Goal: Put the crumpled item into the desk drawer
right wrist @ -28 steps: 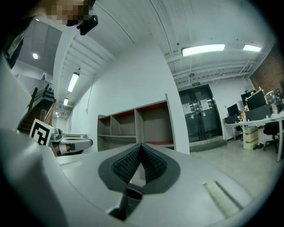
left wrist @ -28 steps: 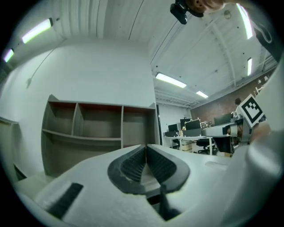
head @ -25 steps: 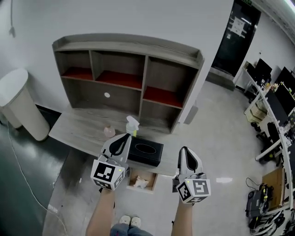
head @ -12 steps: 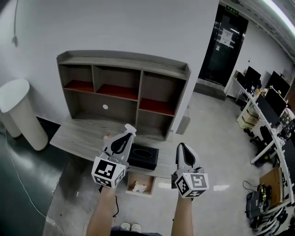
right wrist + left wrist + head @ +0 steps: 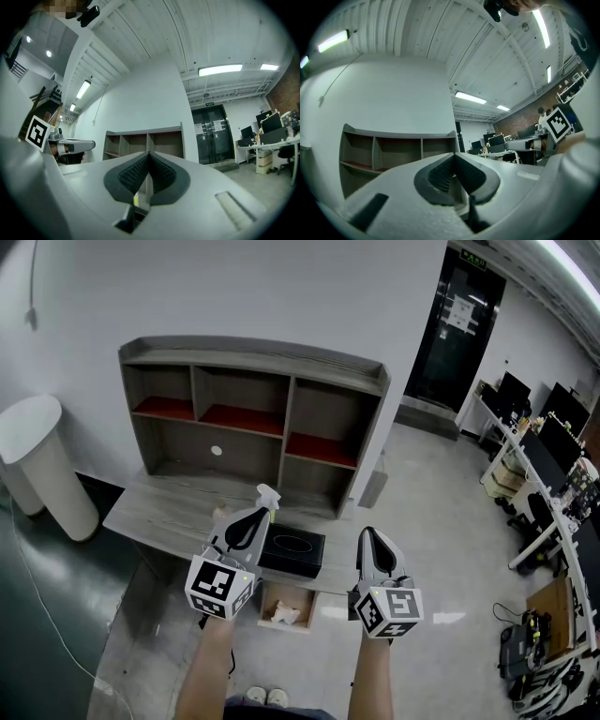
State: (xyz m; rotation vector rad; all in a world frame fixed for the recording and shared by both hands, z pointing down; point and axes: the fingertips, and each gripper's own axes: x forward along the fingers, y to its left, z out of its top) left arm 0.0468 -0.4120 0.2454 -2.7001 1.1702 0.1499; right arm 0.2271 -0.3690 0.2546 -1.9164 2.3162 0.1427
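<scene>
A crumpled pale item point(image 5: 284, 615) lies in the open wooden drawer point(image 5: 302, 599) under the desk's front edge. Both grippers hang high above the desk, apart from everything. My left gripper point(image 5: 249, 526) is shut with nothing in it, held over the desk's front near the black tissue box point(image 5: 294, 551). My right gripper point(image 5: 372, 545) is shut and empty too, to the right of the drawer. In the left gripper view the left gripper point(image 5: 454, 164) has its jaws pressed together; the right gripper view shows the right gripper point(image 5: 149, 161) with its jaws together as well.
A grey desk point(image 5: 159, 512) carries a shelf unit point(image 5: 253, 418) with red-floored cubbies, a spray bottle point(image 5: 266, 495) and a small pink item point(image 5: 219, 511). A white bin point(image 5: 33, 465) stands at the left. Office desks with monitors point(image 5: 553, 465) line the right side.
The view has tilted up and pulled back, so the desk and drawer sit slightly lower and smaller. Both grippers keep their places, shut, above the desk front.
</scene>
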